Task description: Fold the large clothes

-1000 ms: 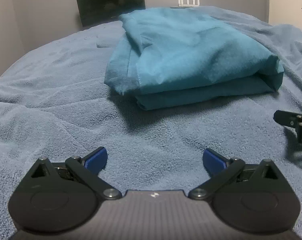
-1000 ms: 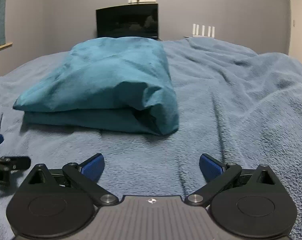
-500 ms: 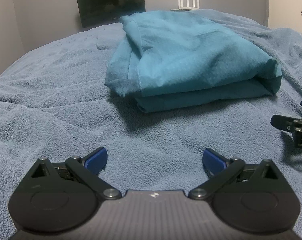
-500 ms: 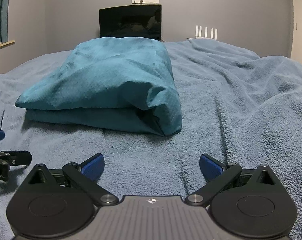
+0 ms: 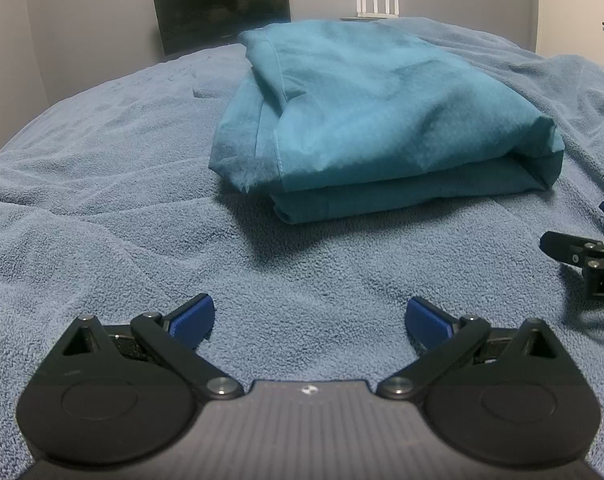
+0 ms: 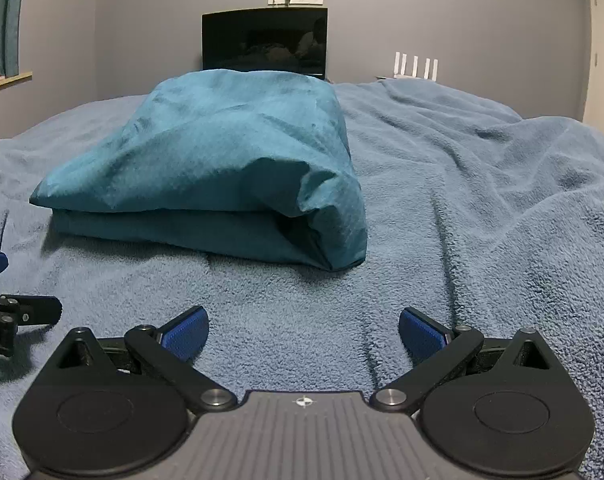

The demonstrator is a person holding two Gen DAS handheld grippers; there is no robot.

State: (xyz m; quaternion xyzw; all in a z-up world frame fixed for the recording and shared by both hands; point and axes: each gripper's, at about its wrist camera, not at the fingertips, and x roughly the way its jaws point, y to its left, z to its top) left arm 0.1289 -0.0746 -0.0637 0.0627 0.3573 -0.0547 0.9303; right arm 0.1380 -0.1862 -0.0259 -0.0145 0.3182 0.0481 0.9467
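We hold our left gripper (image 5: pixel 309 318) low over the bed, and its two blue fingers (image 5: pixel 192 320) are spread wide apart with nothing between them. Our right gripper (image 6: pixel 303 326) is the same, its blue fingers (image 6: pixel 421 334) wide apart and holding nothing. Both grippers sit near each other, side by side, and each one can see a bit of the other at the edge of its picture. In front of us lies the teal garment (image 5: pixel 365 120), folded into a thick, puffy stack. It rests on the fuzzy blue blanket (image 5: pixel 102 208) that covers the bed, a little way ahead of both grippers and not touching them. In the left view the stack sits ahead and a bit to the right, with a stitched hem showing at its near left corner. In the right view the garment (image 6: pixel 222 168) sits ahead and a bit to the left, with a rounded fold at its near right corner. Behind the bed a dark screen (image 6: pixel 264 42) stands by the grey wall, and a white thing with four thin sticks (image 6: pixel 415 66) stands to its right.
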